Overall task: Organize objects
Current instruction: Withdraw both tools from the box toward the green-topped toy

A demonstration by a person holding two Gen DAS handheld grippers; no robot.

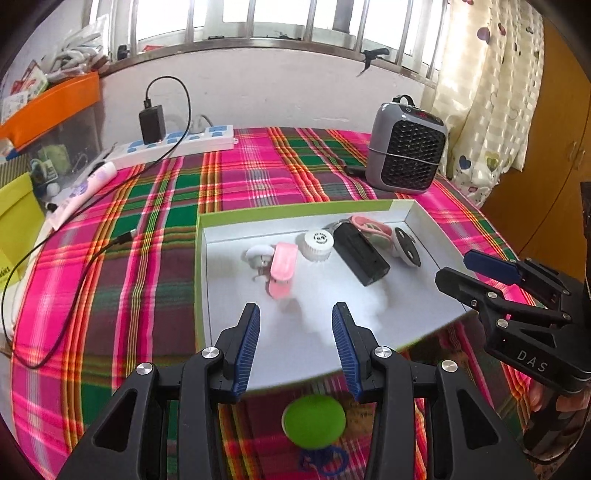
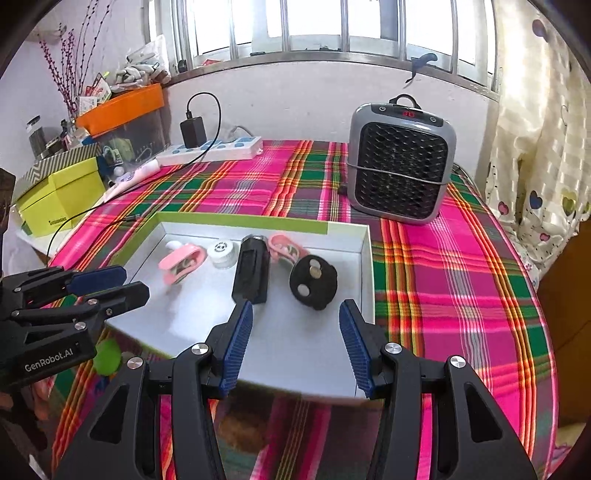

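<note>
Barred window [image 2: 332, 29] bright above white wall [image 2: 295, 96]; heart-print curtain [image 2: 543, 147] right; plaid-covered table [image 2: 443, 266].

Tray [image 1: 421, 221] on table [image 1: 258, 173], heater [image 1: 406, 151] behind it.

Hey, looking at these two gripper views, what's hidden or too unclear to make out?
- Green round object: left wrist view, partly behind the left gripper; identity unclear. Right wrist view shows only a sliver.
- Blue item below it: blurred, cut by the bottom edge.
- White cap label: too small to read in either view.
- Tray near edge: blurred and overexposed in both views.
- Second pink clip: partly behind the black box.
</note>
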